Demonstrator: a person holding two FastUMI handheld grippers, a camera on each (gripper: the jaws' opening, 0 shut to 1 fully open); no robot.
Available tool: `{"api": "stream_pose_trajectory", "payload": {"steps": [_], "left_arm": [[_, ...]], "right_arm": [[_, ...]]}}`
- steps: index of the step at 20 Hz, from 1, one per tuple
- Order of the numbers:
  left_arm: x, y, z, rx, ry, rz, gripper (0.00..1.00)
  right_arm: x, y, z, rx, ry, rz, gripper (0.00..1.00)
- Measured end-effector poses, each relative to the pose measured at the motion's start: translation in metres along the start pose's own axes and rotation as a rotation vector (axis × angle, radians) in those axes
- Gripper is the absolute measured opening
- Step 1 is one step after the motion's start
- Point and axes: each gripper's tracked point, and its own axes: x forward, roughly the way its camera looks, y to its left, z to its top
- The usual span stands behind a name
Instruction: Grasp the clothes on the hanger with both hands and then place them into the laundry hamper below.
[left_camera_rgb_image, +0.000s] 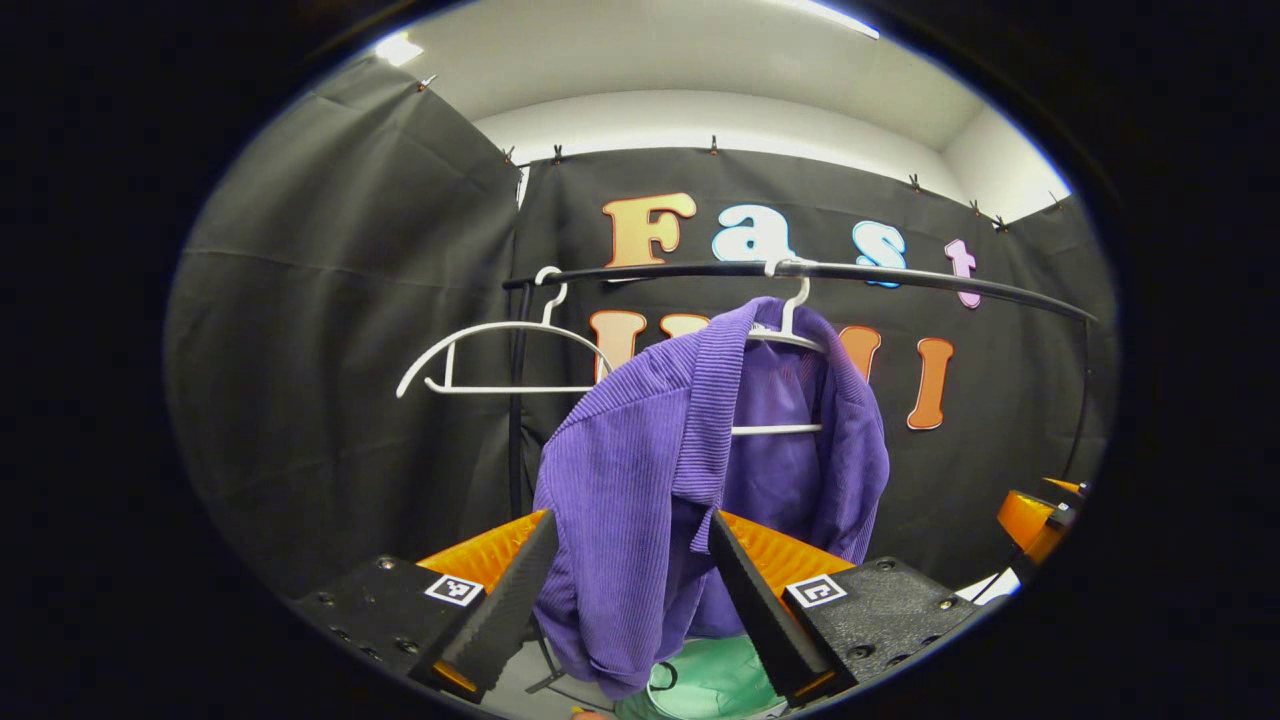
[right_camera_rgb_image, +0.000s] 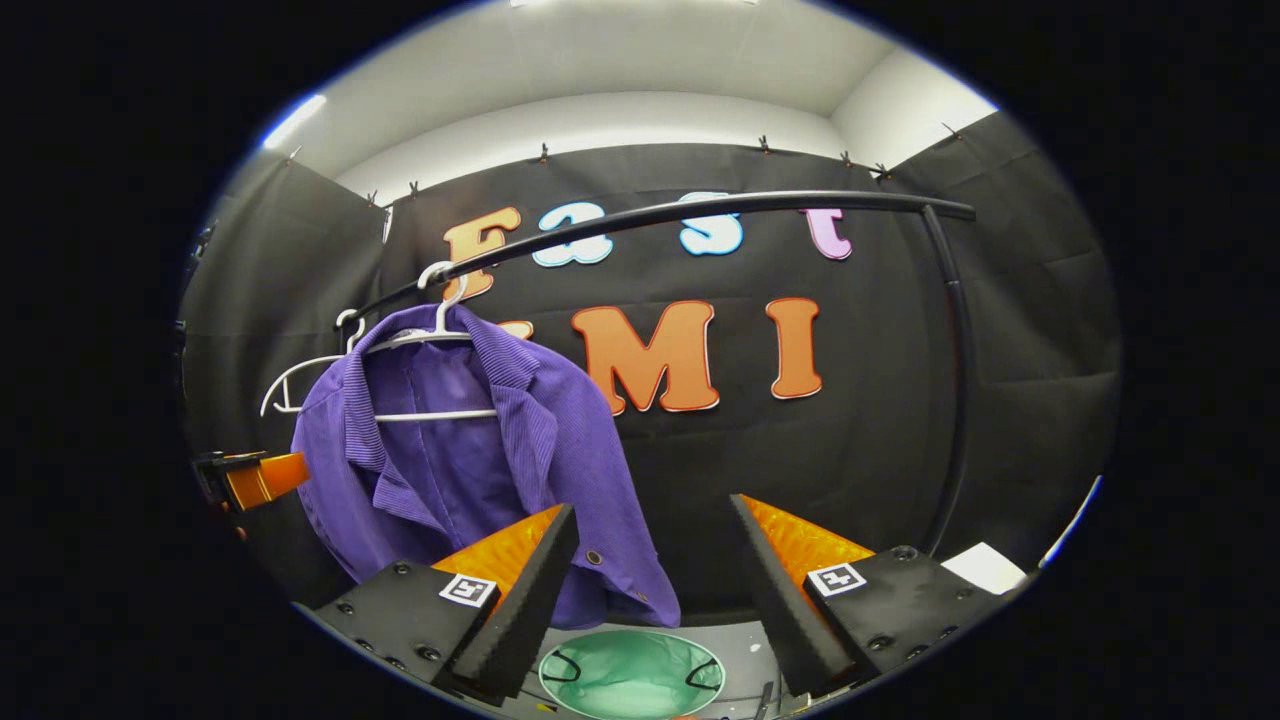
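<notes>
A purple ribbed jacket (left_camera_rgb_image: 640, 480) hangs on a white hanger (left_camera_rgb_image: 790, 310) from a black rail (left_camera_rgb_image: 900, 275). My left gripper (left_camera_rgb_image: 630, 580) is open, and the jacket's left front panel hangs between its fingers, which stand apart from the cloth. In the right gripper view the same jacket (right_camera_rgb_image: 460, 460) hangs at the left. My right gripper (right_camera_rgb_image: 650, 570) is open, to the right of the jacket's hem, with nothing between its fingers. The green laundry hamper (right_camera_rgb_image: 632, 672) sits on the floor below. The other gripper shows as an orange part at each view's edge (left_camera_rgb_image: 1030, 520) (right_camera_rgb_image: 255, 478).
A bare white hanger (left_camera_rgb_image: 500, 350) hangs on the rail left of the jacket. The rail's upright post (right_camera_rgb_image: 960, 400) stands at the right. Black cloth walls close the booth at the back and sides. A white sheet (right_camera_rgb_image: 985, 567) lies low at the right.
</notes>
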Motion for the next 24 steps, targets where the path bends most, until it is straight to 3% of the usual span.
{"api": "stream_pose_trajectory", "payload": {"steps": [1, 4, 7, 10, 12, 13, 14, 15, 16, 18, 20, 22, 23, 24], "left_arm": [[0.003, -0.004, -0.001, -0.002, 0.005, -0.008, 0.92], [0.015, -0.015, -0.008, 0.01, 0.023, -0.028, 0.95], [0.028, -0.025, -0.012, 0.015, 0.025, -0.035, 0.92], [0.047, -0.037, -0.022, 0.012, 0.04, -0.039, 0.95], [0.062, -0.044, -0.029, 0.014, 0.046, -0.038, 0.92], [0.071, -0.046, -0.035, 0.017, 0.051, -0.033, 0.99], [0.079, -0.047, -0.039, 0.02, 0.051, -0.022, 0.92], [0.087, -0.047, -0.043, 0.028, 0.053, -0.008, 0.92], [0.096, -0.046, -0.047, 0.039, 0.054, 0.01, 0.92], [0.111, -0.043, -0.049, 0.055, 0.048, 0.039, 0.95], [0.125, -0.042, -0.05, 0.059, 0.038, 0.046, 0.92], [0.135, -0.04, -0.051, 0.064, 0.03, 0.06, 0.95], [0.138, -0.036, -0.052, 0.071, 0.03, 0.075, 0.89], [0.143, -0.034, -0.055, 0.081, 0.039, 0.083, 0.68]], "right_arm": [[0.008, 0.007, -0.003, 0.0, 0.006, 0.022, 1.0], [0.031, 0.03, -0.01, 0.004, 0.025, 0.083, 1.0], [0.058, 0.05, -0.015, 0.015, 0.037, 0.133, 1.0], [0.085, 0.062, -0.02, 0.009, 0.047, 0.161, 0.93], [0.105, 0.071, -0.021, -0.005, 0.051, 0.184, 0.98], [0.114, 0.077, -0.022, 0.0, 0.055, 0.205, 0.98], [0.122, 0.081, -0.024, 0.009, 0.065, 0.223, 0.98], [0.13, 0.085, -0.026, 0.019, 0.076, 0.236, 0.98], [0.138, 0.087, -0.029, 0.027, 0.089, 0.245, 0.89], [0.154, 0.089, -0.034, 0.038, 0.11, 0.253, 0.89], [0.168, 0.095, -0.038, 0.032, 0.117, 0.269, 0.87], [0.181, 0.1, -0.041, 0.011, 0.123, 0.282, 0.94], [0.186, 0.103, -0.04, 0.011, 0.119, 0.292, 0.81], [0.191, 0.106, -0.037, 0.018, 0.116, 0.306, 0.67]]}}
